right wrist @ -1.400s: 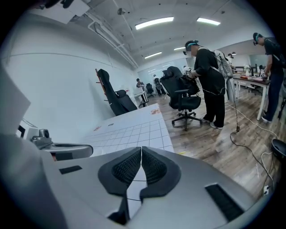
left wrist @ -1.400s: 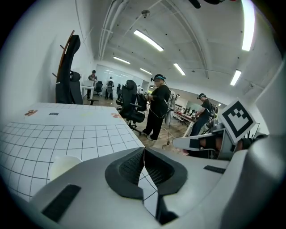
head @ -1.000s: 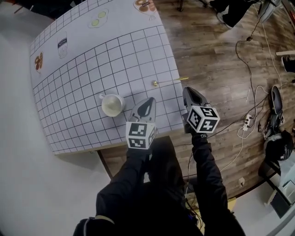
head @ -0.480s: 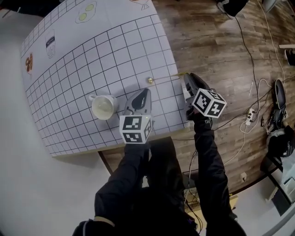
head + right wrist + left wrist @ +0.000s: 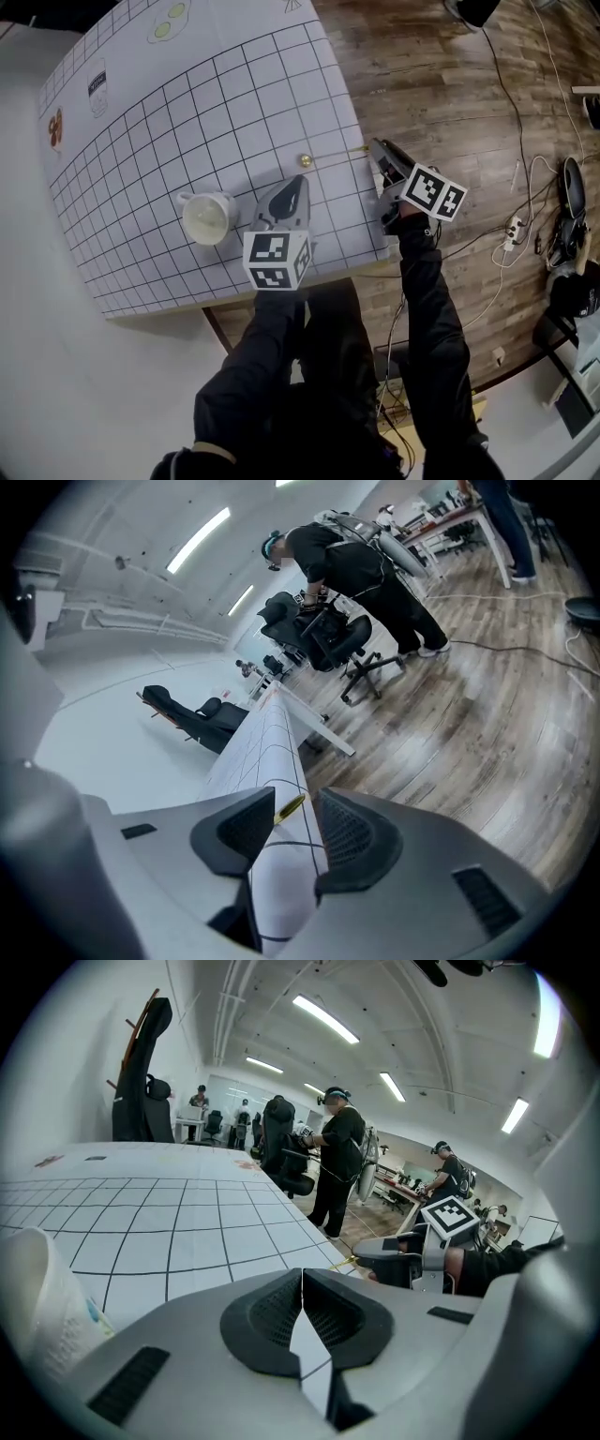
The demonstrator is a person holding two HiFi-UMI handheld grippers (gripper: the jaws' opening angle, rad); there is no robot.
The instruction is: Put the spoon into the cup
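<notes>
A thin gold spoon [image 5: 330, 156] lies on the gridded table [image 5: 169, 122], its bowl inward and its handle reaching the right edge. The white cup [image 5: 208, 217] stands upright near the front edge and shows at the left rim of the left gripper view as the cup [image 5: 37, 1307]. My left gripper [image 5: 293, 185] hovers just right of the cup, jaws shut and empty [image 5: 302, 1283]. My right gripper [image 5: 377, 150] is at the table's right edge, its jaws opening. The spoon's handle tip [image 5: 289, 806] lies between them, untouched by the gripper [image 5: 286, 832].
Printed pictures mark the table's far edge [image 5: 164, 21]. Wooden floor with cables [image 5: 497, 84] lies to the right. People and office chairs [image 5: 328, 1147] stand beyond the table. My right gripper [image 5: 412, 1255] shows in the left gripper view.
My right gripper has rolled and come down to the spoon's handle end at the table edge. My left gripper has sunk a little beside the cup. Spoon and cup have not moved.
</notes>
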